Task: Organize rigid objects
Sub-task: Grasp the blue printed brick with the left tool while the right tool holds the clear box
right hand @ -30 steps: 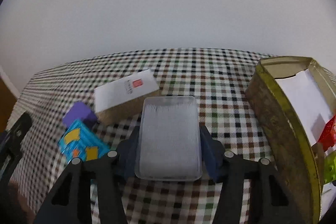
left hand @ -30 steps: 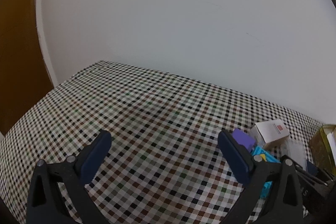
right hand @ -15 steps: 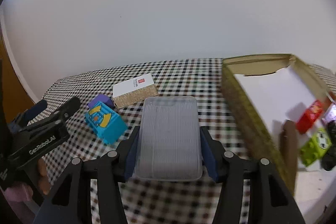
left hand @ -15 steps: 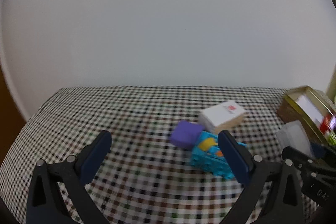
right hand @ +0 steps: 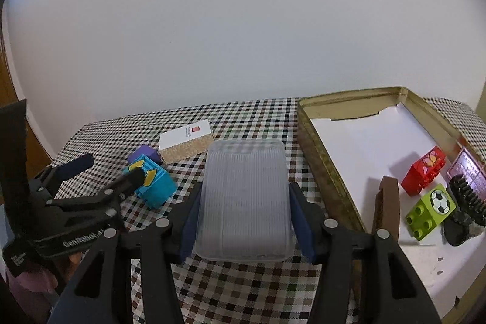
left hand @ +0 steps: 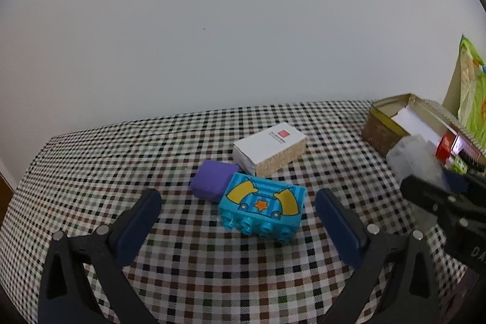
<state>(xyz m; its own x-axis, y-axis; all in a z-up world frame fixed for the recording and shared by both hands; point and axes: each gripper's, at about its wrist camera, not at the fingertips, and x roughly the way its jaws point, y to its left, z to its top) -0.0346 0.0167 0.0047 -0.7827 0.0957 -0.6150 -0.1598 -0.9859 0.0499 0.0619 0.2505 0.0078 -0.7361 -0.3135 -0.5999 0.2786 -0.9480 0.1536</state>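
Since a second ago the left gripper (left hand: 238, 213) has swung from bare checked cloth toward the toys, and the right gripper (right hand: 244, 210) has carried its load from beside the white carton toward the gold tin. The left fingers (left hand: 138, 225) stand wide apart, holding nothing, with the turquoise brick (left hand: 262, 210) lying on the tabletop (left hand: 121, 148) between and just beyond them. A purple cube (left hand: 212, 181) touches the brick's far left corner, and a white carton (left hand: 268, 148) lies just behind both. The right fingers (right hand: 189, 228) are clamped on the sides of a frosted plastic case (right hand: 244, 199), held above the tabletop just left of the open gold tin (right hand: 322, 169). Inside the tin, on its white lining, sit a red brick (right hand: 423, 172), a green football brick (right hand: 431, 211), a brown bar (right hand: 387, 208) and a black brush (right hand: 464, 202).
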